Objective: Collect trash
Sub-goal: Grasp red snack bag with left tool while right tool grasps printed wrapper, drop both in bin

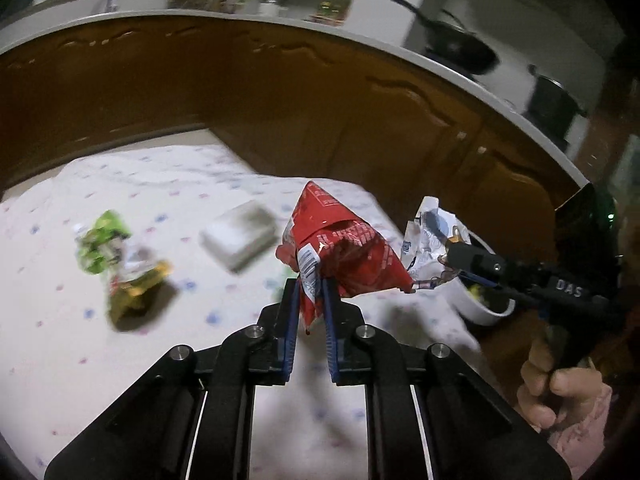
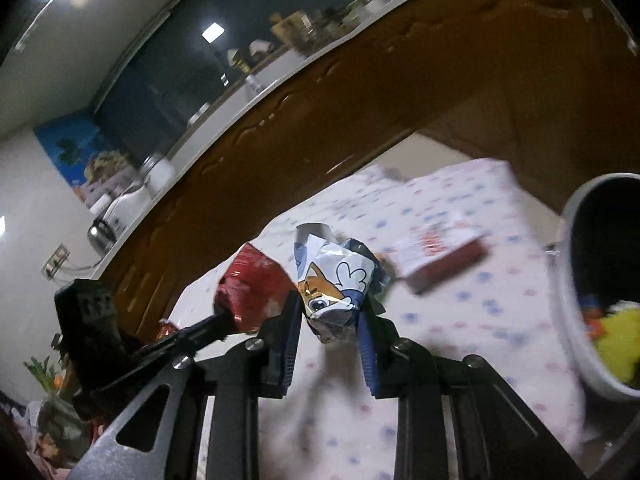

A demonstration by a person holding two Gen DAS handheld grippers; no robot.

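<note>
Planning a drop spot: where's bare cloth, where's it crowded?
Bare: cloth behind the green wrappers, and near edge left of the left tool. Crowded: the white box, red bag and bin at right.

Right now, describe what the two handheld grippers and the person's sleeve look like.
Both the left gripper and the right gripper are black linkage frames with silver pivot bolts and ribbed blue finger pads. The right gripper's body bears white letters "DAS" in the left wrist view. The hand gripping its handle wears a pink patterned sleeve.
</note>
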